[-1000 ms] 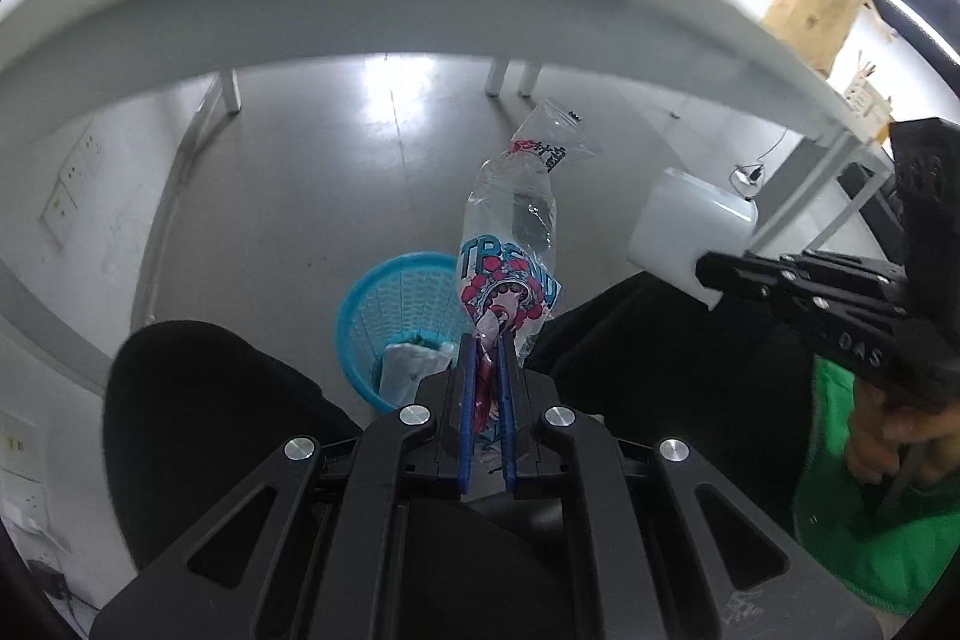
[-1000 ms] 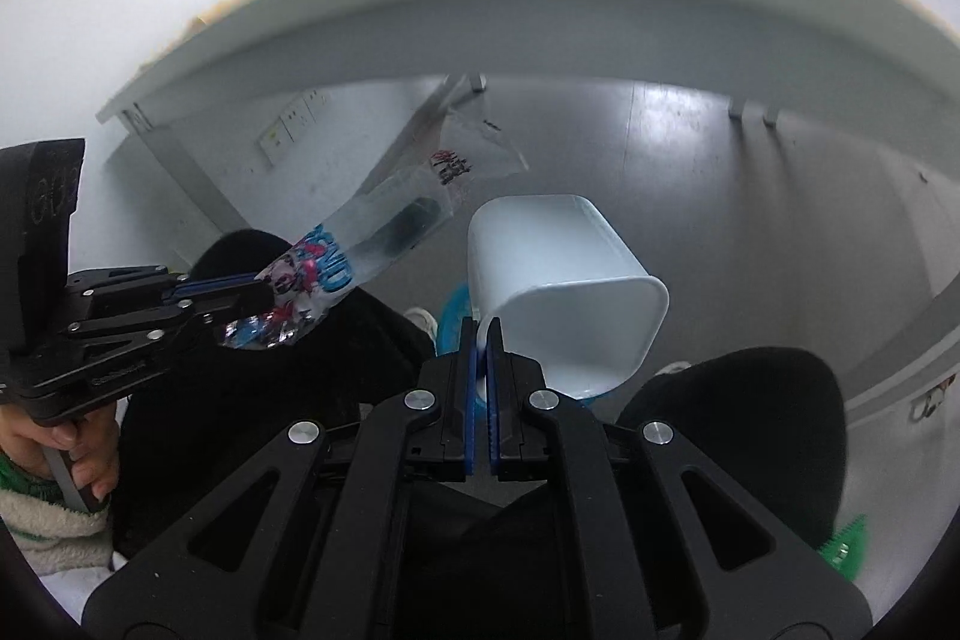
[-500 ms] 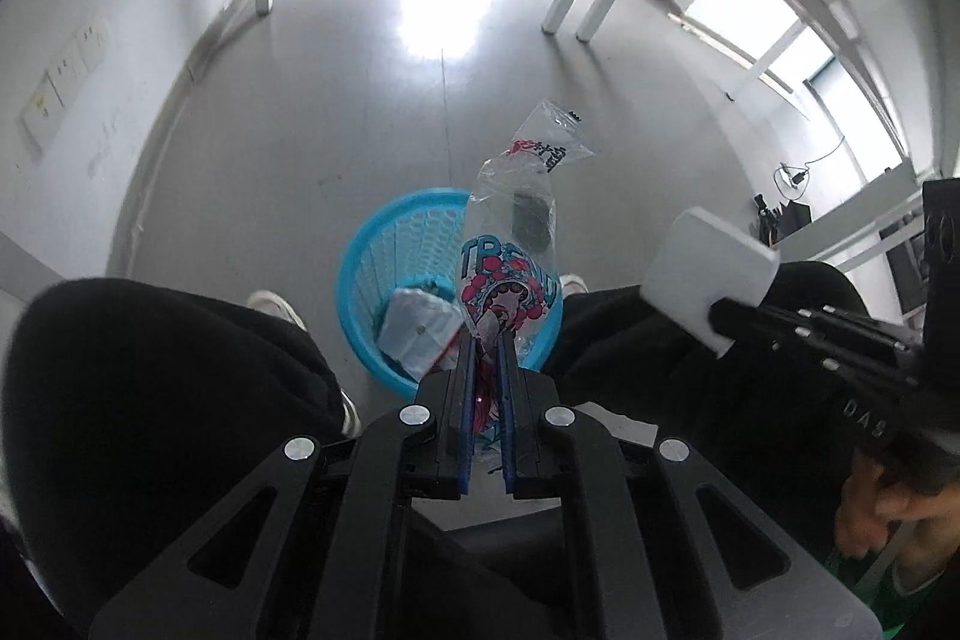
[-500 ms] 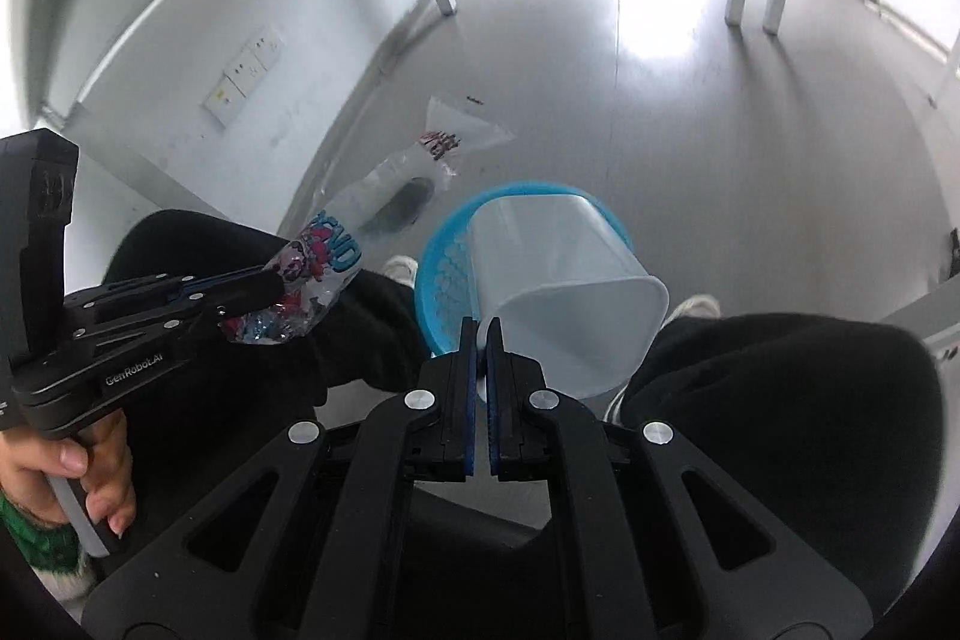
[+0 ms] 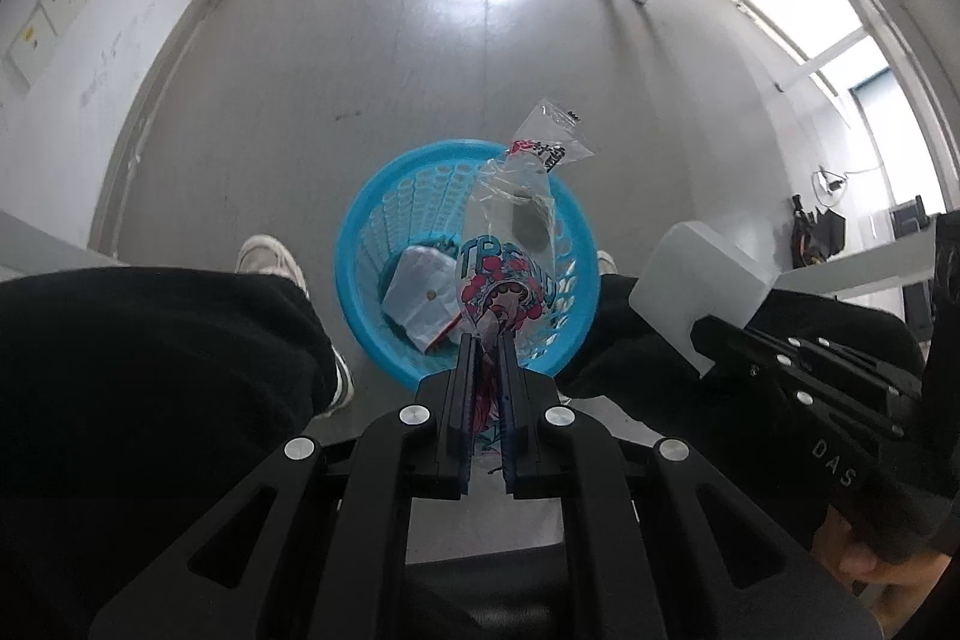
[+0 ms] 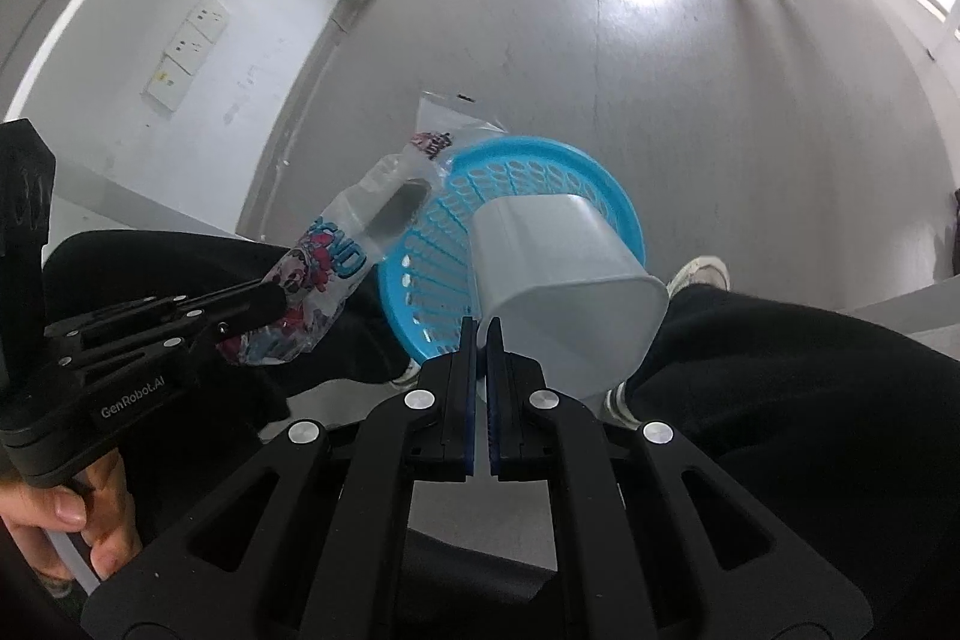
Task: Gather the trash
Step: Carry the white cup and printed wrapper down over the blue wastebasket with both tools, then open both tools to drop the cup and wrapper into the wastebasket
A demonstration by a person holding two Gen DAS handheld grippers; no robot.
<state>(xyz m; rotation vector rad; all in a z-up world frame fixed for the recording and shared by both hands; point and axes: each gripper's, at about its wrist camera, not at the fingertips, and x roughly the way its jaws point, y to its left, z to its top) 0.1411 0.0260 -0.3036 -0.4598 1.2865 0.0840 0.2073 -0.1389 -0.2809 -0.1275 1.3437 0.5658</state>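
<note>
My left gripper [image 5: 485, 340] is clenched on the printed end of a clear snack wrapper [image 5: 510, 244], which hangs over the blue basket [image 5: 372, 244] on the floor, its tip pointing to 1 o'clock. A crumpled white packet [image 5: 417, 295] lies inside the basket. At 3 o'clock in the left view, my right gripper [image 6: 482, 331] pinches the rim of a white cup [image 6: 558, 274] held above the basket's rim.
</note>
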